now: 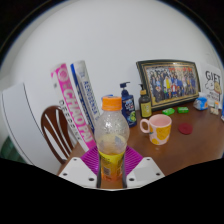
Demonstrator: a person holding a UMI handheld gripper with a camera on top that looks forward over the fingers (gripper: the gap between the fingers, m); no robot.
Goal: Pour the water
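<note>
while gripper [112, 165] clamps bottle [111, 135], mug [158, 127] sits nearby.

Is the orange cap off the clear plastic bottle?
No, the orange cap sits on the clear plastic bottle, which stands upright between the tongs.

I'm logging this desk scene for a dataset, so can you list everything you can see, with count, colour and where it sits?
bottle: 1, clear with orange cap and yellow label, between the fingers
mug: 1, pink, on the table beyond the fingers, beside the bottle
framed photo: 1, dark frame, against the wall behind the mug
pump bottle: 1, dark blue, behind the bottle
small amber bottle: 1, beside the pump bottle
tall packages: 2, white and pink, leaning on the wall
round lids: 2, green and red, past the mug
chair: 1, wooden, beside the table
table: 1, brown wood
gripper: 1, white fingers with magenta pads, pressed on the bottle
</note>
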